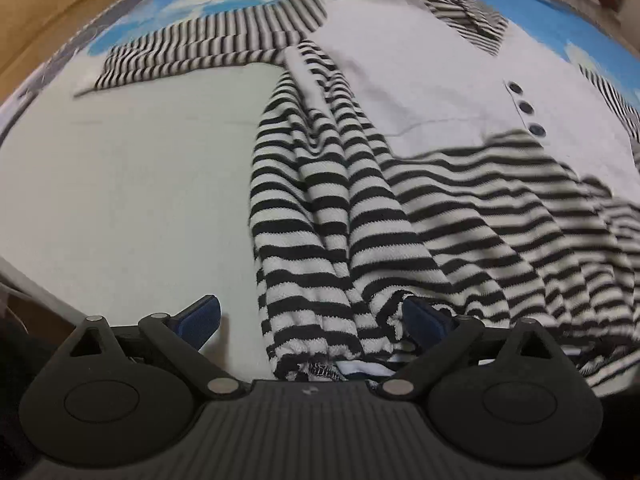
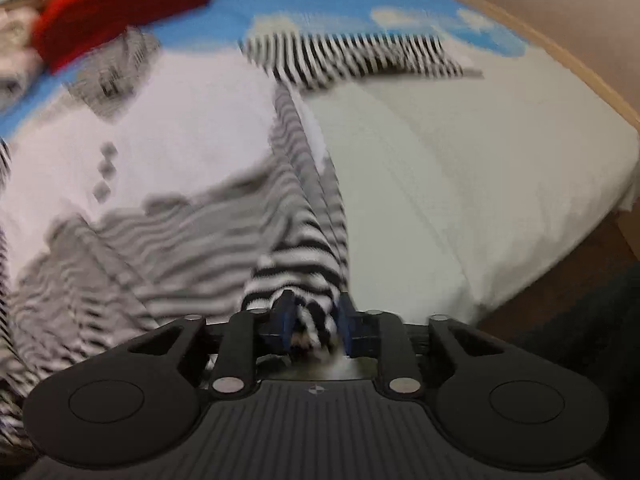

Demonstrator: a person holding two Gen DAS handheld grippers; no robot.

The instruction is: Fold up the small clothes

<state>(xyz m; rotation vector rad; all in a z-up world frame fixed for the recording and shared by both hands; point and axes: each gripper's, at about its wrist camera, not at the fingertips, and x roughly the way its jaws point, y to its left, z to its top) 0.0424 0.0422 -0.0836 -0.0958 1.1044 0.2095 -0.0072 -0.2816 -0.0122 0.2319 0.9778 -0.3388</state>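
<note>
Both cameras rode on hand-held grippers and looked steeply down and forward across a bed. The left wrist view hung close over the hem of the black-and-white striped knit garment (image 1: 360, 208), facing its far collar. The right wrist view sat nearer still, blurred. Both shared that garment and the blue cloud-printed sheet (image 2: 320, 4) beyond.

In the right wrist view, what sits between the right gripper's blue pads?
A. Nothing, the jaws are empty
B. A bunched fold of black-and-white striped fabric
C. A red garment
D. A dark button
B: the right gripper has its pads closed against a bunch of the striped garment, which trails away up the bed.
</note>
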